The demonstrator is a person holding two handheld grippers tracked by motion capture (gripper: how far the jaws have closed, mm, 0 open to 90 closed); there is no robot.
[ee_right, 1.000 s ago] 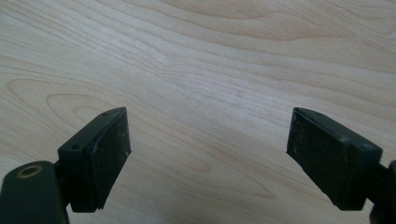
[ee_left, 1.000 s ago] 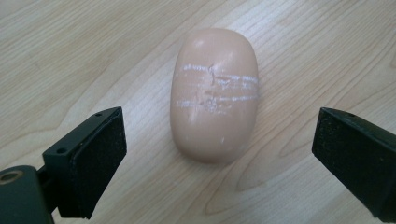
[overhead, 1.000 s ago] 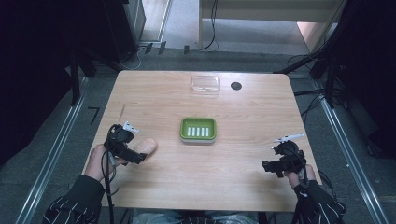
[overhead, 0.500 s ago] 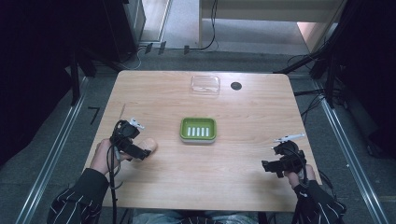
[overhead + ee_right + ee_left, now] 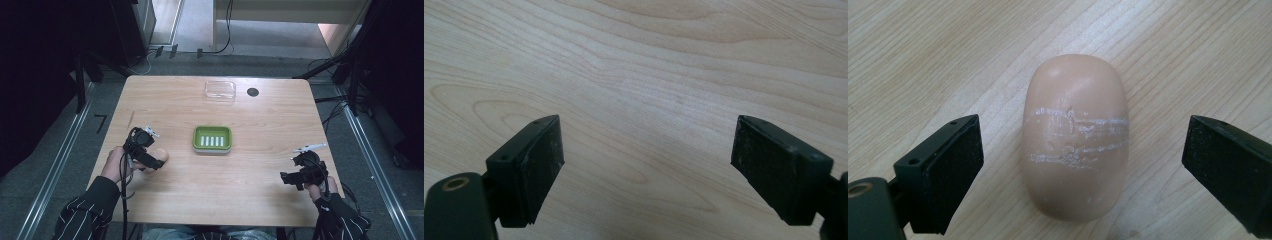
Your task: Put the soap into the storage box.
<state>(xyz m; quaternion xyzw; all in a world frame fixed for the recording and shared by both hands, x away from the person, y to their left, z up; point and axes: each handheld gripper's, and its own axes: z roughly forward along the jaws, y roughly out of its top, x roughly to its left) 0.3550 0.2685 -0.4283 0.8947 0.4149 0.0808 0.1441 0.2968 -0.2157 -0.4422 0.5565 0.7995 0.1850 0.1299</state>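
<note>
A wooden table (image 5: pixel 260 200) stands on grey floor. At lower left of the high view, the left gripper (image 5: pixel 150 159) hangs over a soap (image 5: pixel 1075 137), jaws wide apart on either side, not touching it. At lower right, the right gripper (image 5: pixel 289 179) is spread over bare wood. A green dish (image 5: pixel 212 139) sits mid-frame.

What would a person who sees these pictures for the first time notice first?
Probably the bright green soap dish in the middle of the wooden table. Next, the peach-coloured soap bar on the table at the left, lying between the open jaws of the left gripper with a gap on each side. A clear lid rests near the far edge.
</note>
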